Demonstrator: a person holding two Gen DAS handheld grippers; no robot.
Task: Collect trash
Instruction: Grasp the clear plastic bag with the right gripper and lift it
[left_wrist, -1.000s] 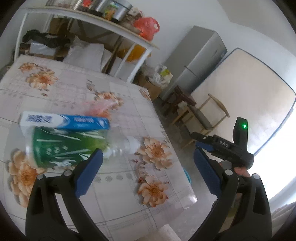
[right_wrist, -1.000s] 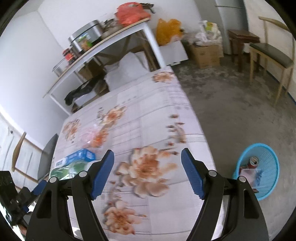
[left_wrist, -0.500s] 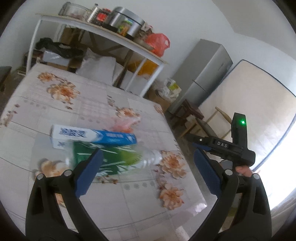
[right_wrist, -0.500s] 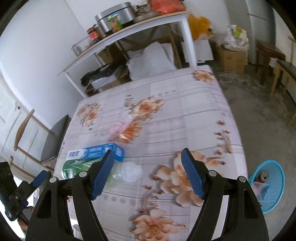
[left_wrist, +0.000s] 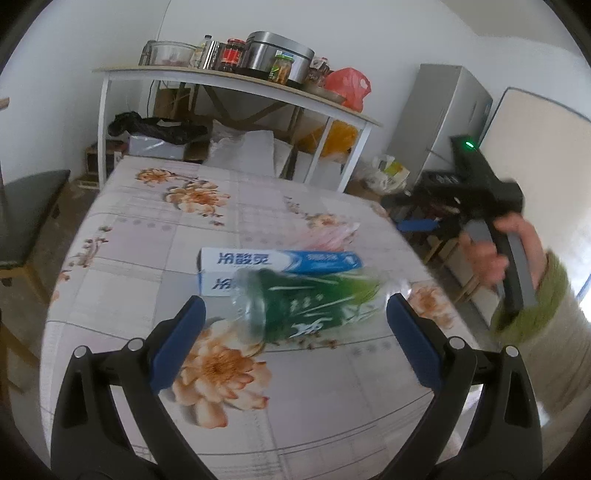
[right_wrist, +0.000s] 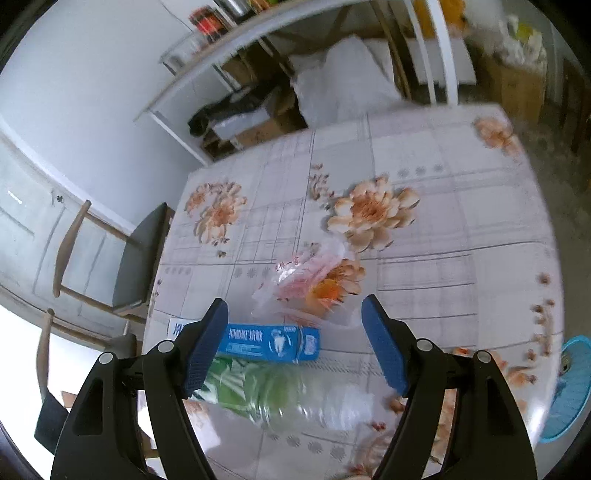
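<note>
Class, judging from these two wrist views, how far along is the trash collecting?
Done: the blue basket beside the table shows only partly; its contents are unclear. In hand: nothing; both tools, left and right, are open. Left: plastic bottle, toothpaste box, clear wrapper.

The left camera looks low across the table (left_wrist: 155, 236) toward the shelf (left_wrist: 229, 79), with the bottle (left_wrist: 306, 302) close in front. The right camera looks down on the table (right_wrist: 461, 221) from higher up, bottle (right_wrist: 288, 395) close below. Both see the bottle, the box (left_wrist: 280, 260) (right_wrist: 269, 341) and the shelf (right_wrist: 236, 48).
</note>
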